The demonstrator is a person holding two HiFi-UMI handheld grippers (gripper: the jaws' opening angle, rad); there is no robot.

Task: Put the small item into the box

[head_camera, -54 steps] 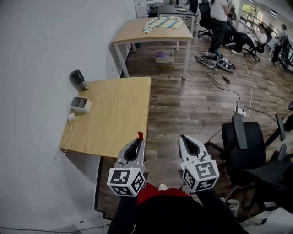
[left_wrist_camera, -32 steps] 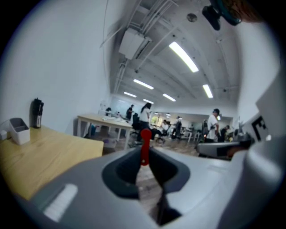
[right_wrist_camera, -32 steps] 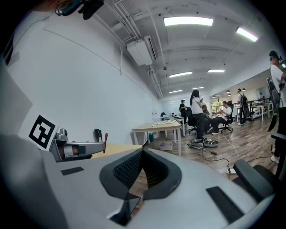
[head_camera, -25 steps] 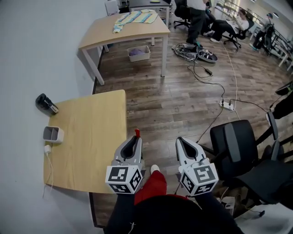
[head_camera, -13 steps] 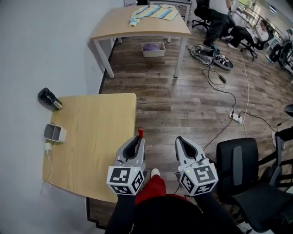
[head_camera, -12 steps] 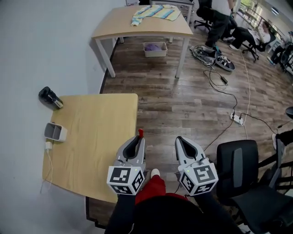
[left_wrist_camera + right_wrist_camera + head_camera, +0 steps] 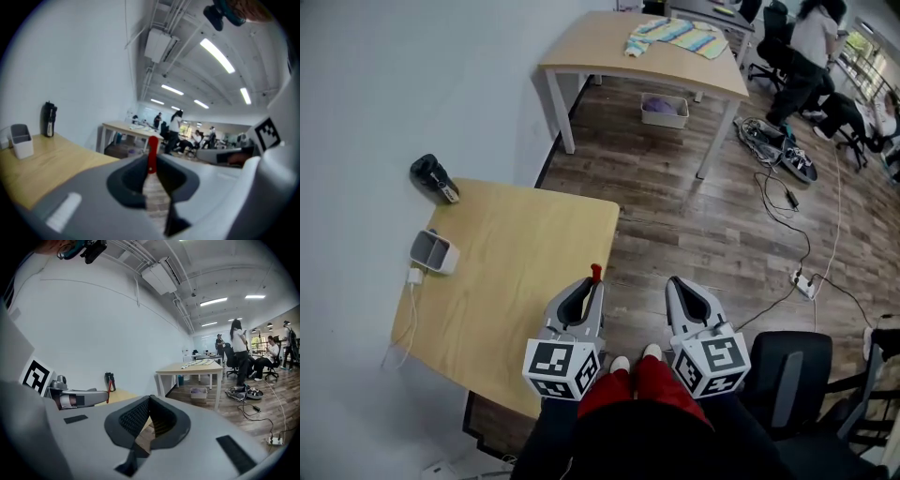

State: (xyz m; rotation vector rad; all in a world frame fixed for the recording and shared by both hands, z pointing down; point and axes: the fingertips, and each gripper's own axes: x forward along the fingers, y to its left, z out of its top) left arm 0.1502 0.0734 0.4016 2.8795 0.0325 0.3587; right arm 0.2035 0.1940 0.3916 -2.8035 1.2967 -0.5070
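**One small red item, pinched in the left gripper, not yet at the box**

One small red item [image 7: 152, 151]: a slim, flat-looking strip, clamped by its lower part between the jaw tips of the left gripper [image 7: 592, 285], with its upper end standing clear above them. It is carried in the air just off the desk's near right edge, not resting on anything.

Handling, by judgement: very light and apparently stiff. It is narrow enough to pivot or slide between the pads if the grip eases. The present hold low on the strip looks sound, and the free upper end is the part to lead into the box.

Right gripper [image 7: 149, 401]: jaws brought together with nothing between them, held beside the left one over the floor.

Box [image 7: 432, 251]: small, pale and open-topped, at the desk's far left edge against the wall, well apart from the held item. It probably weighs little and may shift if knocked.

Desk [image 7: 520, 253]: light wood top.

Other items on it:
- White plug and cable [image 7: 412, 278], just beside the box and trailing off the left edge.
- Dark bottle-like object [image 7: 435, 178], at the far left corner.
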